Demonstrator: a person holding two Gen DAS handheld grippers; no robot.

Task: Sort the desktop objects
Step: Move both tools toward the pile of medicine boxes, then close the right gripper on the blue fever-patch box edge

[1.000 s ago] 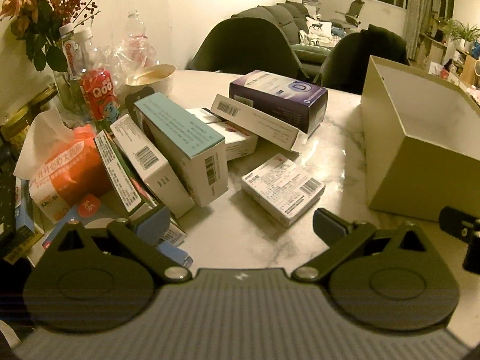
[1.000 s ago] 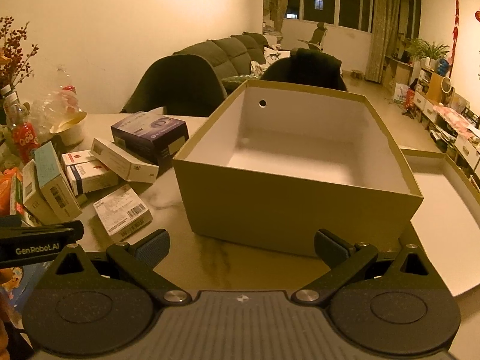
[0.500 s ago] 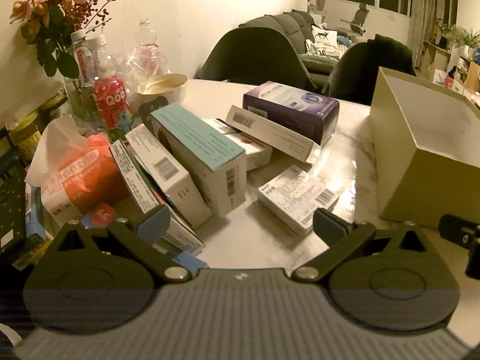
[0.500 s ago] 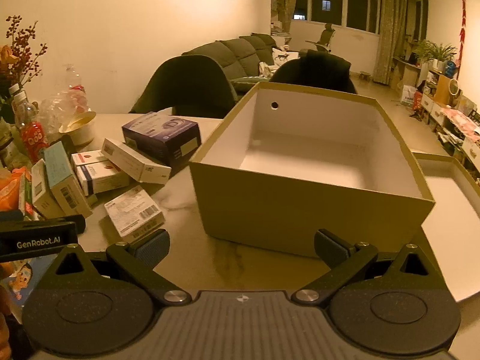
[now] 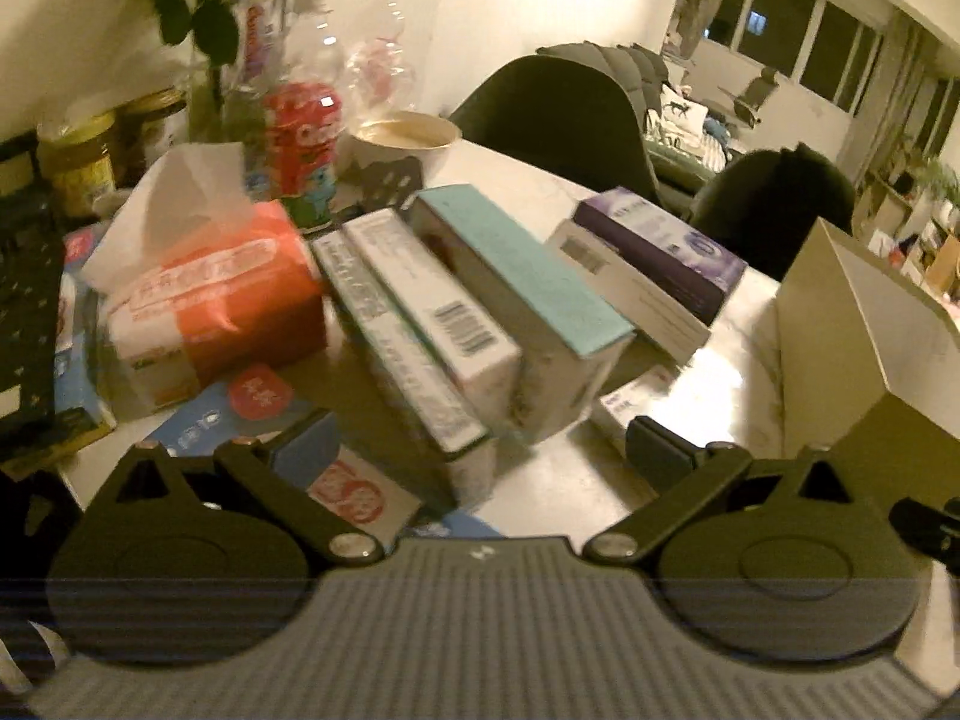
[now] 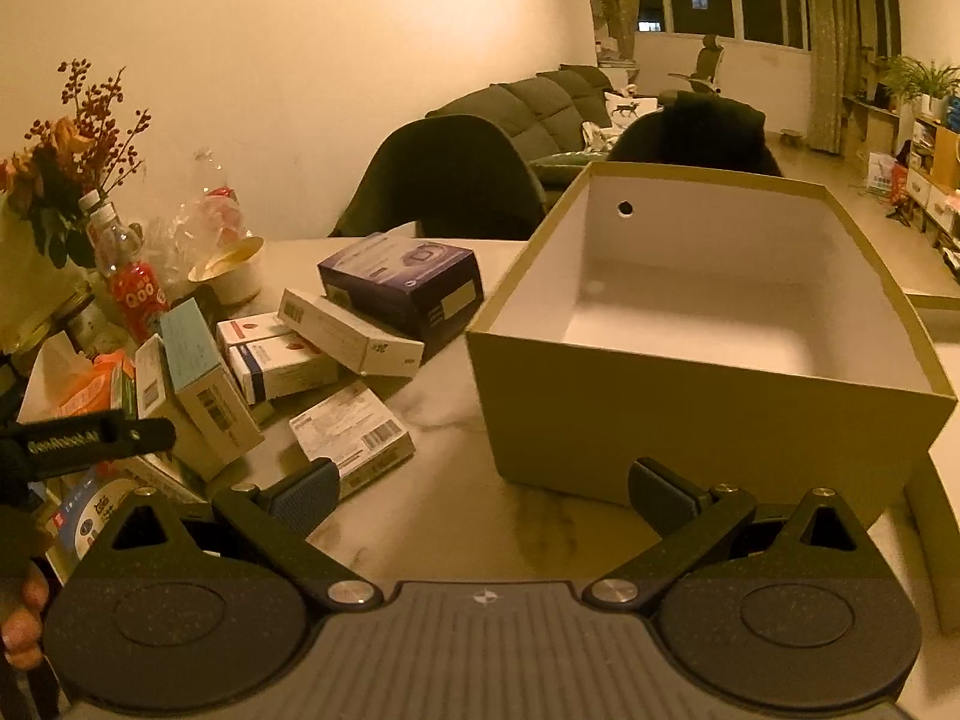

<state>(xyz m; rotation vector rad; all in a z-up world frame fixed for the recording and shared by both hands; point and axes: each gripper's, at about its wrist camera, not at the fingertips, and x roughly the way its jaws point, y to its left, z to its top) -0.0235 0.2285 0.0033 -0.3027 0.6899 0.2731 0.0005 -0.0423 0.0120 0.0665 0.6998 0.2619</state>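
Nearing teal-topped box (image 5: 528, 294), left hand-held gripper (image 5: 480, 444) wide, right hand-held gripper (image 6: 480, 489) wide, empty.

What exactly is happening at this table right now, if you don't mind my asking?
A person is sorting clutter with a gripper in each hand. The left gripper, fingers open, faces the upright boxes beside the teal-topped box. The right gripper, also open and empty, hovers before the big cardboard box, which looks empty.

The left gripper (image 5: 480, 450) is closer to the upright boxes (image 5: 456, 324), its view blurred; the right gripper (image 6: 480, 492) has drifted left.
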